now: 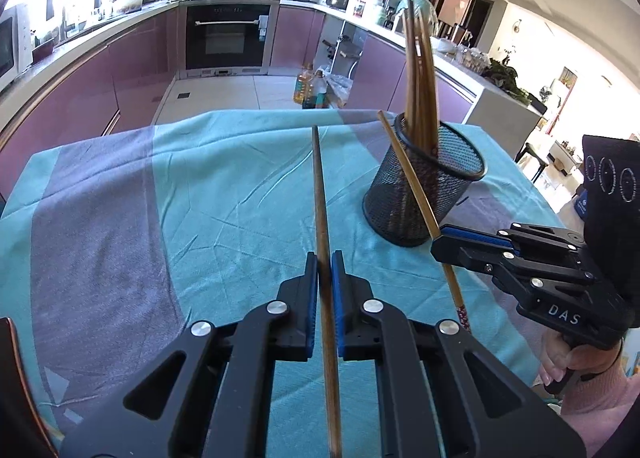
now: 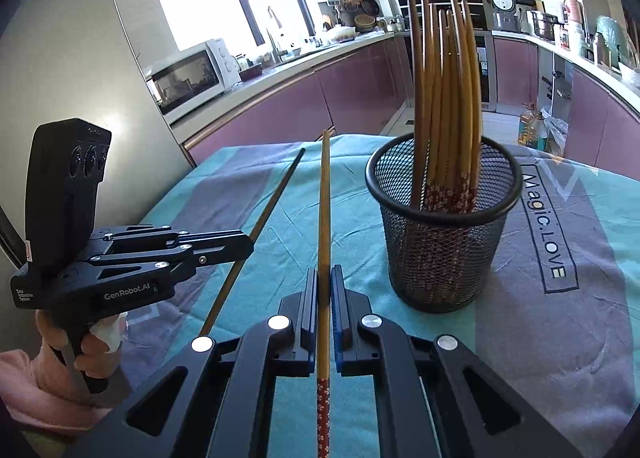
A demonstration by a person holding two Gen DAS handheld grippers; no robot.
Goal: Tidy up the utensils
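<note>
Purple kitchen cabinets curve behind your table, which wears a teal and grey cloth.

Your left gripper is closed on a dark chopstick. The stick runs straight between the blue pads and points away from you, above the cloth. In the right wrist view you see this gripper from the side, with the same dark chopstick slanting through its tip.

Your right gripper is also closed, on a light chopstick. Its red patterned end comes back between the arms of the gripper, and its plain tip points to the far edge of the table. In the left wrist view this gripper comes in from the right, and the light chopstick crosses in front of the cup.

Just right of both held sticks stands a black mesh cup on the cloth. A bundle of chopsticks stands in it, red patterned ends down, plain tips up and leaning together.

Your hand with a pink sleeve holds the left gripper's handle. On the counter behind it you see a white microwave, and a black oven sits at the far wall.
</note>
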